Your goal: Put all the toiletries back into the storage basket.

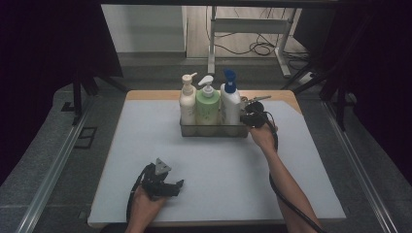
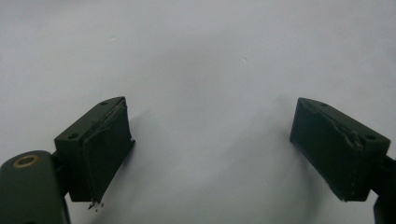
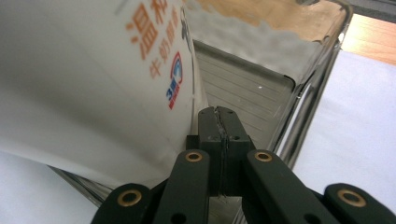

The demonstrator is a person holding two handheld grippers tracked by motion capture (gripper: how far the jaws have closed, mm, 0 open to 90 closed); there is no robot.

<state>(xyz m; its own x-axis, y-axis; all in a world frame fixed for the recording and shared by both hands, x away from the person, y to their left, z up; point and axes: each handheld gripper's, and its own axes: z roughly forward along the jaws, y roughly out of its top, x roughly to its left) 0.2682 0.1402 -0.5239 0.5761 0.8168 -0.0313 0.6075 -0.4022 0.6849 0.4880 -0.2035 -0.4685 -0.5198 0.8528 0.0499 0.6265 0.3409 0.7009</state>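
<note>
**Right claw pinched at the rack's end**

High view, centre: clear rectangular wire-edged rack (image 1: pixel 214 130) on the desk (image 1: pixel 291 184) holds three pump bottles. The right gripper view reveals the right claw (image 3: pixel 219 122) pressed together beside the white blue-pumped bottle (image 3: pixel 88 79). Lower left, the left claw (image 2: pixel 210 149) gapes wide.
</note>
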